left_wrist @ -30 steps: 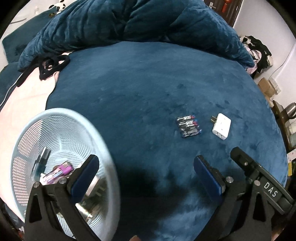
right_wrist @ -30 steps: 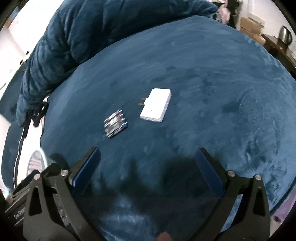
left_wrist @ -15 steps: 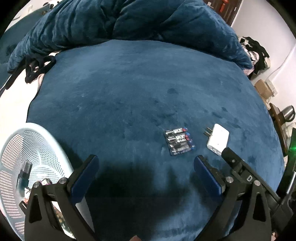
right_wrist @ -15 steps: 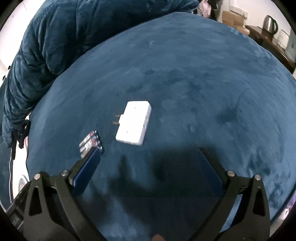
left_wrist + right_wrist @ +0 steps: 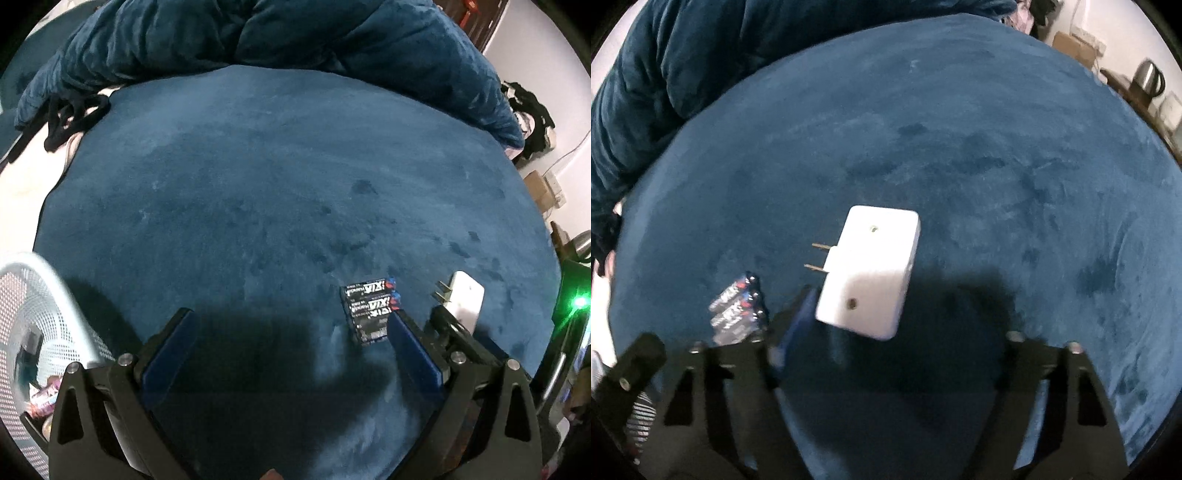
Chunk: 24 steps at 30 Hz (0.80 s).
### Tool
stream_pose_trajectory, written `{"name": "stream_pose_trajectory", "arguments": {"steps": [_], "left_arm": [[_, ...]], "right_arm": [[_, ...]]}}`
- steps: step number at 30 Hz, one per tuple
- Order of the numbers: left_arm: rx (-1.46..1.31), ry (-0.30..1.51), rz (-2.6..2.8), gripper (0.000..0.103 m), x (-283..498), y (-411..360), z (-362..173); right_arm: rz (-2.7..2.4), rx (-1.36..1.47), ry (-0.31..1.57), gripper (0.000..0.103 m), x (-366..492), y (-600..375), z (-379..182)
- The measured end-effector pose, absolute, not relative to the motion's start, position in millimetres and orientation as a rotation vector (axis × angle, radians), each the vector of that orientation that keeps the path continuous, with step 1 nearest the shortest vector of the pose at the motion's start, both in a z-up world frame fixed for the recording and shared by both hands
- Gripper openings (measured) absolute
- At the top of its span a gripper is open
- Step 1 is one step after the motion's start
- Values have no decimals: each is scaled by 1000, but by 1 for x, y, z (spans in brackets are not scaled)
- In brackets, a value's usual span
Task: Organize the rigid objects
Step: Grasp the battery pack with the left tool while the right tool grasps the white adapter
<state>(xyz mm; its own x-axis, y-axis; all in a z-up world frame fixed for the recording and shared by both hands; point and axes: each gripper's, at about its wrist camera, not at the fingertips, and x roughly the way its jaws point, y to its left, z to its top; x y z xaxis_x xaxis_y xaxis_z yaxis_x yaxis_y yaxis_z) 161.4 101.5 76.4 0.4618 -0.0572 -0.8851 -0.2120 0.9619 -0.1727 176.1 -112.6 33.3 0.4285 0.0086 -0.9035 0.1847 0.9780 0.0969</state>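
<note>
A white plug adapter (image 5: 870,273) with two prongs lies on the blue blanket (image 5: 960,147), just ahead of my open right gripper (image 5: 901,325), nearer its left finger. A pack of batteries (image 5: 738,308) lies to its left. In the left wrist view the battery pack (image 5: 369,310) lies just in front of the right fingertip of my open, empty left gripper (image 5: 291,321), and the adapter (image 5: 463,301) lies to the right, partly behind the right gripper's finger.
A white mesh basket (image 5: 44,314) with small items inside stands at the left edge. A heaped blue duvet (image 5: 258,33) lies at the back. A black strap (image 5: 70,114) lies at the back left. Boxes and a kettle (image 5: 1148,79) stand off the bed at right.
Both grippers have moved forward toward the adapter and batteries, which now sit close to the fingertips. The basket has slid out to the left edge of the left wrist view.
</note>
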Motion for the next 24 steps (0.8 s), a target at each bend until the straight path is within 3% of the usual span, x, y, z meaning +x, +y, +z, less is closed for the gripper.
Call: {"name": "stream_pose_trajectory", "arguments": {"steps": [1, 2, 13, 19, 22, 23, 24], "left_arm": [[-273, 1091, 95, 102, 164, 100, 76], [-277, 1091, 89, 102, 165, 99, 75], [-278, 1178, 38, 102, 193, 62, 33], [-245, 1170, 83, 101, 204, 51, 25], [-174, 1179, 66, 81, 203, 44, 26], [-171, 1171, 50, 60, 199, 44, 29], [-175, 1167, 36, 51, 195, 45, 31]], "right_arm": [[-113, 173, 1117, 45, 175, -111, 35], [-121, 153, 1110, 42, 173, -112, 37], [-215, 346, 1132, 43, 148, -157, 38], [-223, 318, 1139, 44, 158, -148, 35], [-225, 299, 1143, 44, 163, -151, 35], [-224, 287, 1143, 44, 163, -150, 34], [-222, 274, 1144, 44, 163, -150, 34]]}}
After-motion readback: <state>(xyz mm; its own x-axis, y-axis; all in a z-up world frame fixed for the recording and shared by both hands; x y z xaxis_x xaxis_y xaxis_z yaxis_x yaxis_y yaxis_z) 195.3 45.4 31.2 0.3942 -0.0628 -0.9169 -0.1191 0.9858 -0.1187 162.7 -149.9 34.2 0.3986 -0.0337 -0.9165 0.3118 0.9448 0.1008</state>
